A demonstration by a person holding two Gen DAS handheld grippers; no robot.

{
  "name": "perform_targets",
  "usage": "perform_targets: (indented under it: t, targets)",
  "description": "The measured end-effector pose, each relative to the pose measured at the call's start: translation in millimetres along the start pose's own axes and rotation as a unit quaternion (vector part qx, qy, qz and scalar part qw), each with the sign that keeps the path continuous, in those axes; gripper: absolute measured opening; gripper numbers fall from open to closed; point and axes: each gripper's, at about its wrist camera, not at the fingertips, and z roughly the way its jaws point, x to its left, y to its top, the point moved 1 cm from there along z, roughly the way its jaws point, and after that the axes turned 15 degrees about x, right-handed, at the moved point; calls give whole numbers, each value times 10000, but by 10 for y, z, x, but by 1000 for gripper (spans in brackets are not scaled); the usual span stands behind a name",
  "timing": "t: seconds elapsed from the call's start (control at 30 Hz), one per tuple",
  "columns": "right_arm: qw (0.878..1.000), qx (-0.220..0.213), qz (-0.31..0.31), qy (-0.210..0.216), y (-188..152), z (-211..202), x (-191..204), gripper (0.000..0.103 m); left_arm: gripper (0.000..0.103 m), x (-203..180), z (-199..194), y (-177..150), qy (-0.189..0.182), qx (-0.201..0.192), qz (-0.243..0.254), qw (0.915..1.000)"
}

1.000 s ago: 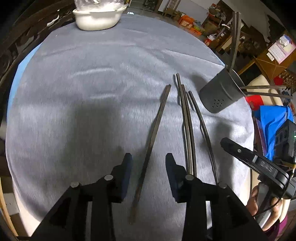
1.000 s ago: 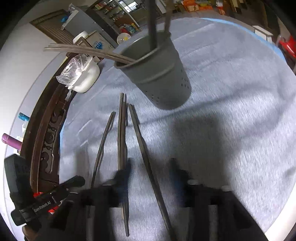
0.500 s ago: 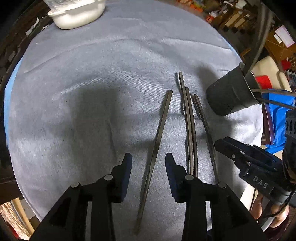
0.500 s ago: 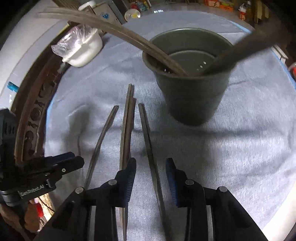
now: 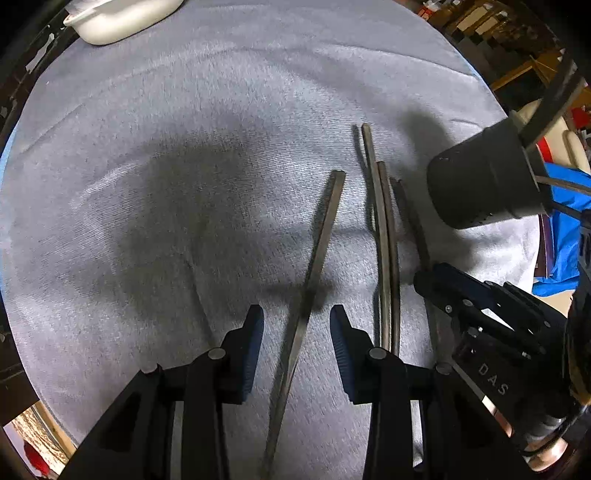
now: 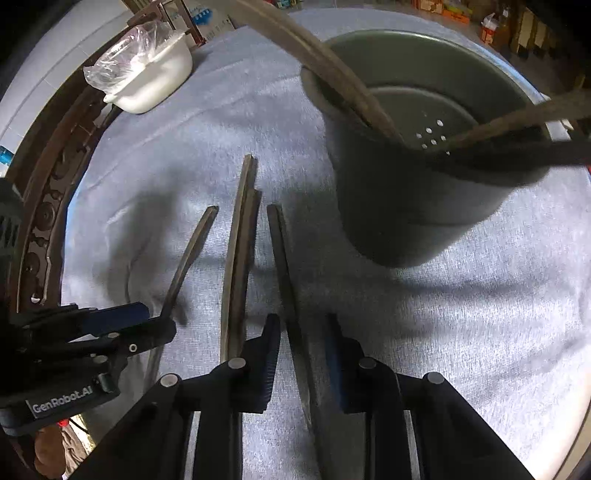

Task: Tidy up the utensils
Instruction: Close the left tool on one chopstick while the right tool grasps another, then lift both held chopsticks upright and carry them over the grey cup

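Several dark chopsticks lie side by side on the grey cloth. My left gripper (image 5: 296,325) is open and straddles the leftmost chopstick (image 5: 317,251). A touching pair of chopsticks (image 5: 386,236) lies to its right. My right gripper (image 6: 301,332) is open and straddles the rightmost chopstick (image 6: 282,262). The left gripper also shows in the right wrist view (image 6: 147,321), over the leftmost chopstick (image 6: 188,254). A dark perforated holder (image 6: 421,206) stands close ahead of the right gripper with a few chopsticks (image 6: 332,70) leaning in it. The holder also shows in the left wrist view (image 5: 484,181).
A white dish (image 6: 151,85) covered with plastic film sits at the far left of the round table (image 6: 480,332). The dish also shows in the left wrist view (image 5: 122,18). A carved dark wooden rail (image 6: 44,206) runs along the left edge. Blue fabric (image 5: 565,236) lies beyond the right edge.
Both grippers have come lower and closer to the cloth, each staying open around its chopstick. The holder now looms larger in the right wrist view.
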Motion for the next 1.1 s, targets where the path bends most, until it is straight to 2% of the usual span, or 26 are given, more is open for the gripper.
perform_targets:
  t: [0.1,0.13,0.17,0.2,0.23,0.4,0.53,0.83,0.97,1.1]
  targets:
    - [9997,5,-90,-229,-5,4,49,22,37,-13,52,53,-27,53,43,10000]
    - [9996,12,-117,-265,-2,6,60,18,37,-32,56,75,-26,34,58,10000]
    - [9994,17,-132,-325,3,7,54,10,32,-46,68,92,-56,62,66,9999]
    - [9991,8,-169,-380,18,16,64,9,26,-59,73,110,-86,62,77,9999]
    - [9992,-3,-182,-351,20,14,56,7,15,-55,84,124,-114,88,90,9999]
    - [9997,-104,-174,-161,-22,-33,12,7,7,-86,103,250,-182,44,65,9998]
    - [9990,-327,-288,-40,-140,-170,3,7,6,-41,44,179,-63,-150,-12,9999]
    - [9922,-927,-789,287,-425,-649,47,7,6,41,-470,-195,-163,-951,-53,9953]
    - [9863,-1237,-1033,340,-556,-873,104,7,6,80,-814,-345,-207,-1468,-71,9889]
    - [9772,-1710,-1119,567,-708,-1174,100,7,6,143,-1130,-684,-219,-2117,-26,9771]
